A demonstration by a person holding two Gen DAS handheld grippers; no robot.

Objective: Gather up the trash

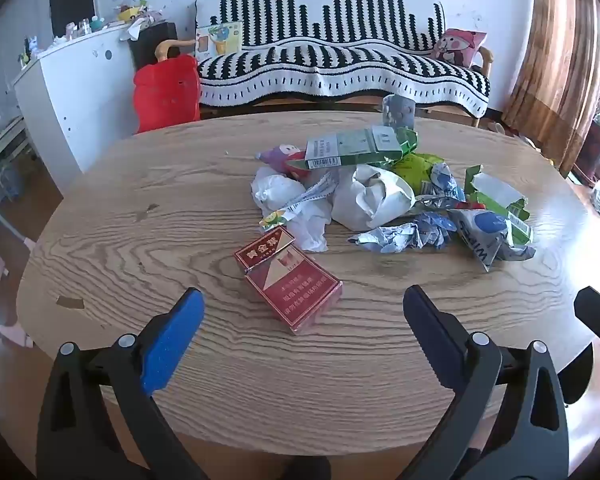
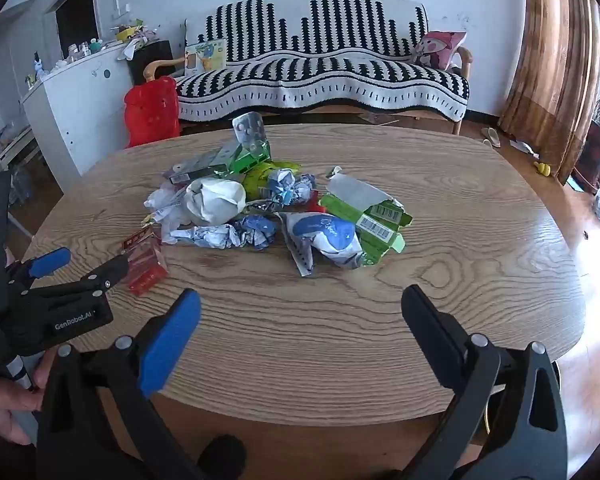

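A heap of trash lies mid-table: a red cigarette pack [image 1: 290, 282] nearest me, crumpled white paper [image 1: 370, 196], a green carton [image 1: 354, 148], blue-and-white wrappers [image 1: 408, 234] and a torn green box [image 2: 374, 216]. My left gripper [image 1: 304, 304] hangs open just short of the red pack, nothing between its fingers. In the right wrist view the red pack [image 2: 146, 262] sits at the left by the left gripper [image 2: 88, 266]. My right gripper [image 2: 300, 306] stands open over bare wood, short of the blue-and-white wrapper [image 2: 326, 240].
The oval wooden table [image 1: 140, 240] has its near edge under both grippers. Behind it stand a striped sofa [image 1: 340, 56], a red bag [image 1: 166, 92] and a white cabinet [image 1: 72, 92]. A hand [image 2: 4, 404] holds the left gripper's handle.
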